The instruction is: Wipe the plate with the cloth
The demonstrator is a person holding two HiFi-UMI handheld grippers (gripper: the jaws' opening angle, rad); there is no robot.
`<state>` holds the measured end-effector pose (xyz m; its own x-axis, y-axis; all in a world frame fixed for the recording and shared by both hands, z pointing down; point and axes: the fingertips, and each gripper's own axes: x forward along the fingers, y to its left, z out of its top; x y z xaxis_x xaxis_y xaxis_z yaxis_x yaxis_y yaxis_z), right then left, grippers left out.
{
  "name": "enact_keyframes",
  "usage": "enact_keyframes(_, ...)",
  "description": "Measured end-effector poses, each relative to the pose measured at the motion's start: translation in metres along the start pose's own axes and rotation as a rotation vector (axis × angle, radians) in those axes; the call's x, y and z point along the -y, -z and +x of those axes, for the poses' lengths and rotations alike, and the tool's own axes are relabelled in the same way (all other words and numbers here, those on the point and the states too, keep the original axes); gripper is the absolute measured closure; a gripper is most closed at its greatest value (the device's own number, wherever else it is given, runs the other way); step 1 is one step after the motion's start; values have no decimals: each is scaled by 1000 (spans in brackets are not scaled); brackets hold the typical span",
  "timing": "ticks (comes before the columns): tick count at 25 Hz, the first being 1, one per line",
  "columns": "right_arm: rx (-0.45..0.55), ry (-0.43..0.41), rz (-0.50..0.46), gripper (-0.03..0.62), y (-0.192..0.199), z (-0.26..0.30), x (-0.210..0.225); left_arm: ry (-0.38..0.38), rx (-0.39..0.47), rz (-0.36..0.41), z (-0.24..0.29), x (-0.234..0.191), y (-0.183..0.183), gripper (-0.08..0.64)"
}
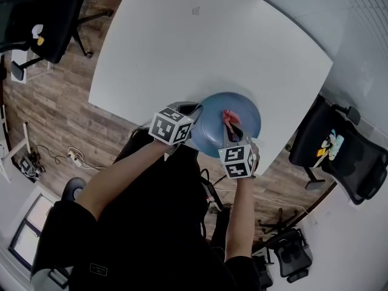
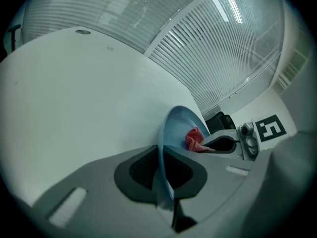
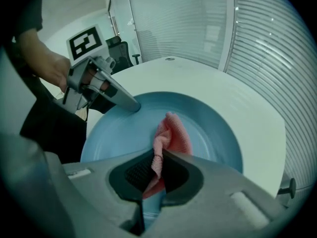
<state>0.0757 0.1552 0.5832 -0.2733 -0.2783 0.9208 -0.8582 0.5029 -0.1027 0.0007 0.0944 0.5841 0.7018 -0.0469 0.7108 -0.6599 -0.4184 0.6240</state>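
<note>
A blue plate (image 1: 233, 123) lies at the near edge of the white table (image 1: 200, 53). My left gripper (image 2: 163, 170) is shut on the plate's rim (image 2: 161, 152), seen edge-on in the left gripper view, and holds it at its left side (image 1: 195, 125). My right gripper (image 3: 157, 166) is shut on a pink cloth (image 3: 171, 138), whose free end rests on the plate's inner face (image 3: 208, 128). From the head view the cloth (image 1: 229, 117) sits near the plate's middle, under the right gripper (image 1: 233, 132).
The table's near edge runs just under the plate, with wooden floor (image 1: 54, 96) below. Black office chairs stand at the right (image 1: 339, 153) and upper left (image 1: 48, 17). A slatted wall (image 3: 277, 58) lies beyond the table.
</note>
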Motion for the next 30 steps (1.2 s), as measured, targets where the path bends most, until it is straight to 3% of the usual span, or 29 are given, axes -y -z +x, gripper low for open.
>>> enact_keyframes(8,-35,-125,-1,569,26,-4,-59,0,-4,1,0,0,1,543)
enact_keyframes(16,-123,-204,-28,569,46,-7,-86,0,-8,1,1,0,1,543)
enact_keyframes(23,-195,-247,-72,569,57,-10,-91,3,-7,4,1,0,0,544)
enact_keyframes(30,-288,-239,-182,568,72,-16,-81,14,-17,13,1,1,0,543)
